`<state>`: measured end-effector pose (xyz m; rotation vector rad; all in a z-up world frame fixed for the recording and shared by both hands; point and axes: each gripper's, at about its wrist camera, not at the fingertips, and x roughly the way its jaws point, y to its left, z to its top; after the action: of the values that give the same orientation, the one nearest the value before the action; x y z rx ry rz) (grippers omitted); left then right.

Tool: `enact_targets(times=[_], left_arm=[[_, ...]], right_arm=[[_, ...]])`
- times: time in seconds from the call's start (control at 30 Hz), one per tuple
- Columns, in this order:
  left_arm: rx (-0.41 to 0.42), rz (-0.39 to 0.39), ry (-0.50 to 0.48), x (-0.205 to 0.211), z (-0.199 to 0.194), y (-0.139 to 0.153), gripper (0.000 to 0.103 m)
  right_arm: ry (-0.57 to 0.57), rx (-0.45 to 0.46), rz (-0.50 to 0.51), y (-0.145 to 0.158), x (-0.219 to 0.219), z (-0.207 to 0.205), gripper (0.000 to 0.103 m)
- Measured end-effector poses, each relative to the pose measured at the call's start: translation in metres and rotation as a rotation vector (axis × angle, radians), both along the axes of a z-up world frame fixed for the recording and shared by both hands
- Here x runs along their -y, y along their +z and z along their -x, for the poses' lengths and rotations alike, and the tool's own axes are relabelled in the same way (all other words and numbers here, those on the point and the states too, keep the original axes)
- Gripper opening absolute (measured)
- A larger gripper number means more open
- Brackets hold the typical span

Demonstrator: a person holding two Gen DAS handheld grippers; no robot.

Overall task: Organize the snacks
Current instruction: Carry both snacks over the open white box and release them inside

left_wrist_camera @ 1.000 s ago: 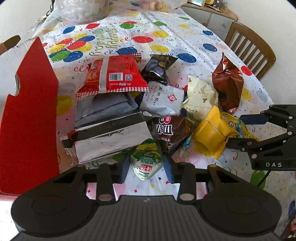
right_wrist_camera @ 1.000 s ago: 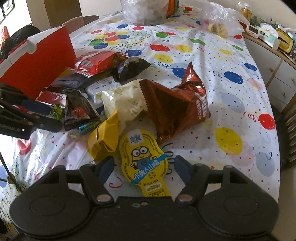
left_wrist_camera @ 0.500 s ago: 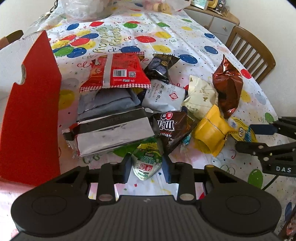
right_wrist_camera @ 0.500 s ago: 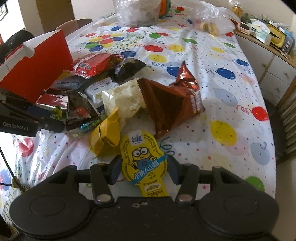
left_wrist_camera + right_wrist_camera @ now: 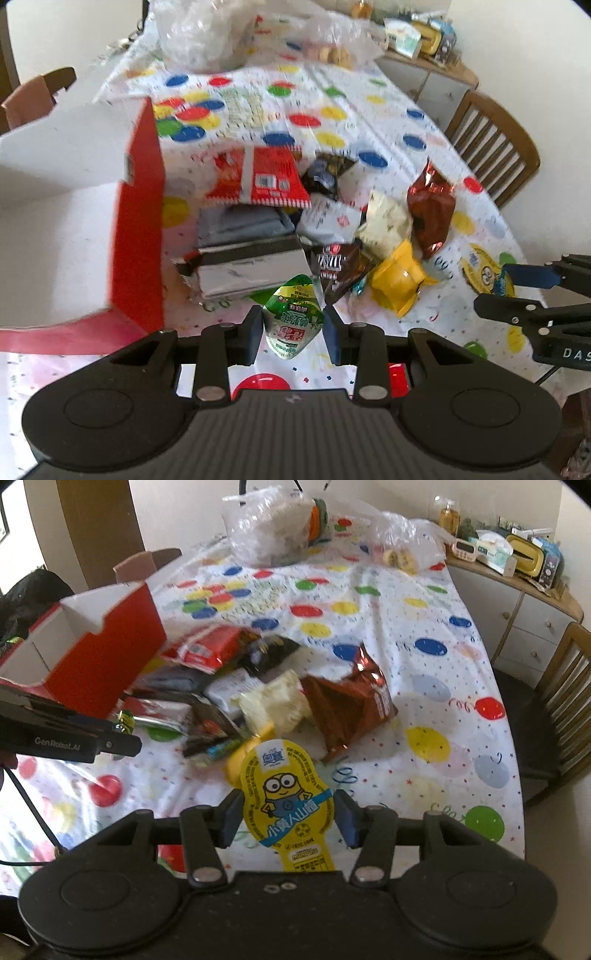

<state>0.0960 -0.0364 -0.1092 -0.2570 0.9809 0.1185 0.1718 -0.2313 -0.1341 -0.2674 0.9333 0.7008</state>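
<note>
The yellow pouch between the right gripper's jaws carries a goggle-eyed cartoon figure, the blue band "小黄人山楂", and the small word "minions" on its lower tab. Fine print runs around its edge, too small to read.

The left gripper's arm, seen from the right wrist, is marked "GenRobot.AI". From the left wrist, the right gripper's arm shows the letters "DAS" before the frame cuts it off.

The green-and-white pouch in the left gripper's jaws has Chinese characters, upside down and blurred. The red bag bears a barcode label, unreadable. The tablecloth has pale lettering, too blurred to make out.
</note>
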Motion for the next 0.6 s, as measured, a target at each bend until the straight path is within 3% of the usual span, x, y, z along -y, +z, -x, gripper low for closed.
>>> enact_targets(times=[0.37,0.6], left_arm=[[0.096,-0.02,0.094,-0.044,0.033,0.061,0.034],[0.136,-0.051,0.146,-0.085,0.052,0.081,0.034]], right_arm=[[0.068,0.052,-0.088,0.06,-0.047,0.022,0.051],[0.132,0.068,-0.131,0.087,-0.101,0.033,0.051]])
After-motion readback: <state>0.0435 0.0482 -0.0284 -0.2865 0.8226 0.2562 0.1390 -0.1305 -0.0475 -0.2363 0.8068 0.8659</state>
